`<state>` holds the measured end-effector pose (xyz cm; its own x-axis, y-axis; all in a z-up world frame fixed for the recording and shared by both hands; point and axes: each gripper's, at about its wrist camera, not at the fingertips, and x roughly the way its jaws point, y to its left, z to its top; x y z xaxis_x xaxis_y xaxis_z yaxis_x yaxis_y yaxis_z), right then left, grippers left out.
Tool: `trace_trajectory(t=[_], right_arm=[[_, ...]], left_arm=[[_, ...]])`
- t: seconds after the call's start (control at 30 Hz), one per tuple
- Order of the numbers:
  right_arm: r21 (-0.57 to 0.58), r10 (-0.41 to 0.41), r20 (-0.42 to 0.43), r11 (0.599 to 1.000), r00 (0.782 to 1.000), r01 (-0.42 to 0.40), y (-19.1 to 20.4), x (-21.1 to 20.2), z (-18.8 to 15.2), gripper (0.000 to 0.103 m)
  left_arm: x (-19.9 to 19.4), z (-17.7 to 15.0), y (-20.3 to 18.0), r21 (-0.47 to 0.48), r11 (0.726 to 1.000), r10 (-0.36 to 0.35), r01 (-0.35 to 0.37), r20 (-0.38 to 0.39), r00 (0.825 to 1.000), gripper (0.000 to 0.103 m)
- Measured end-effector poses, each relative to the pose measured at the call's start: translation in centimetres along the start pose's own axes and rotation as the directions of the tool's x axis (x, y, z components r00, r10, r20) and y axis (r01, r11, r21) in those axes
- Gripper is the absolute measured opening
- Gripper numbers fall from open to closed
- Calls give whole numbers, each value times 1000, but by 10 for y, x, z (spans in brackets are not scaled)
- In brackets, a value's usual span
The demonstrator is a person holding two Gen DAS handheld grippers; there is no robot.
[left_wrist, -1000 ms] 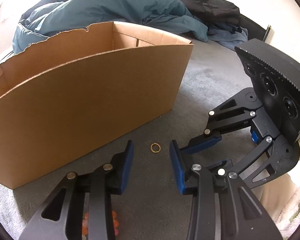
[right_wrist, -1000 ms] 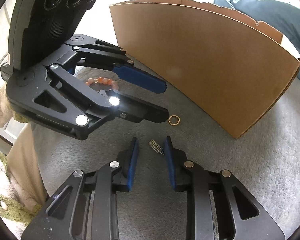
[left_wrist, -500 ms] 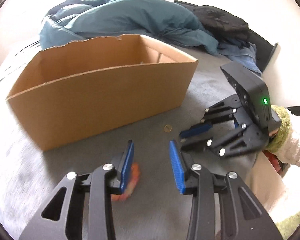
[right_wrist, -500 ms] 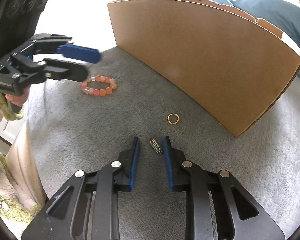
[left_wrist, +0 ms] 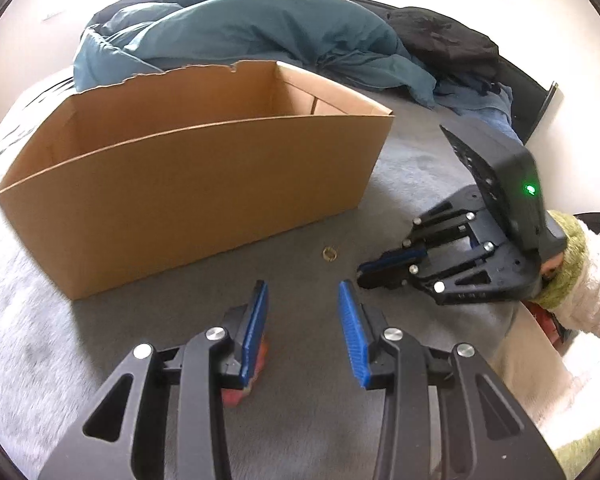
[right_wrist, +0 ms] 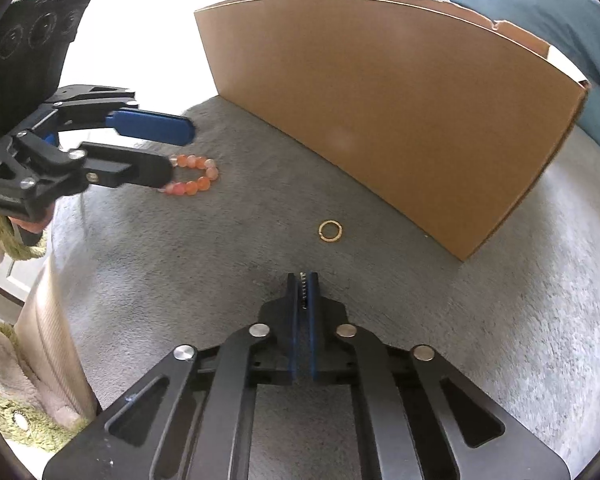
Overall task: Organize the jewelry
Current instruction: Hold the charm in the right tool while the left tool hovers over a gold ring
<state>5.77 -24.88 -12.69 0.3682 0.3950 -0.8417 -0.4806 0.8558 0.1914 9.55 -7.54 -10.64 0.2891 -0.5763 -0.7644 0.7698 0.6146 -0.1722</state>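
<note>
Right gripper has just closed, pinching a small silver piece near the cardboard box; left gripper hangs part-open, empty, over the bead bracelet.

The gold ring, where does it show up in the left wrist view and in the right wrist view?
Left wrist view: the gold ring lies on the grey blanket just above centre, near the cardboard box's front wall.
Right wrist view: the ring lies just right of centre, below the box.
Shared landmark: the cardboard box.

Home bedroom: rumpled teal duvet on a grey-sheeted bed
</note>
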Motion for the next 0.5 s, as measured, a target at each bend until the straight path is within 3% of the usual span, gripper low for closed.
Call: trace_trajectory(t=[0.13, 0.5], right_arm=[[29, -16, 8, 999, 1000, 16, -3, -2, -6, 0], [122, -32, 47, 992, 998, 26, -22, -12, -23, 0]], left_arm=[[17, 10, -3, -20, 1000, -8, 8, 2, 1000, 35], [70, 20, -38, 132, 990, 55, -43, -91, 994, 35]])
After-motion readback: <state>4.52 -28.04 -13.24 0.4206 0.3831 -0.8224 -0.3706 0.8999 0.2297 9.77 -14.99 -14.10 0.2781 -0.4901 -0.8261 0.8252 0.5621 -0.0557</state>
